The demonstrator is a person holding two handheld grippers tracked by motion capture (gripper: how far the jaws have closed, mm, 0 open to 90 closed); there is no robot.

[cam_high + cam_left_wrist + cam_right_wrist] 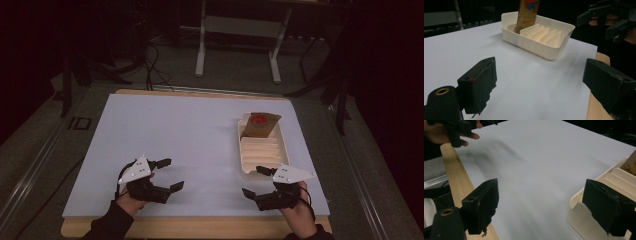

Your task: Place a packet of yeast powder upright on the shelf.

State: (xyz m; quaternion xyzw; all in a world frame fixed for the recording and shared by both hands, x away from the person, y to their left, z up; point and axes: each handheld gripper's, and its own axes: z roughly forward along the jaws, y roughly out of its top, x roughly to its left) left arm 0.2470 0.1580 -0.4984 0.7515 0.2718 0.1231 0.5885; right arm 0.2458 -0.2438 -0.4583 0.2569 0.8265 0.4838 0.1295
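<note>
A cream tray [242, 152] with several divider slots sits at the right of the white tabletop. A brown packet [260, 125] with a red logo stands upright in its far slot. My left gripper [173, 173] is open near the front left and holds nothing. In its own view the jaws [541, 85] frame bare table, with the tray [541, 48] and packet [526, 15] beyond. My right gripper [253, 181] is open just in front of the tray's near end. One of its jaws overlaps the tray's near corner [576, 203] in its own view.
The white board [175, 130] lies on a wooden table whose edge [200, 225] runs along the front. A metal stand [237, 30] and cables are on the dark floor behind. The right gripper [600, 22] hangs at the top right of the left gripper view.
</note>
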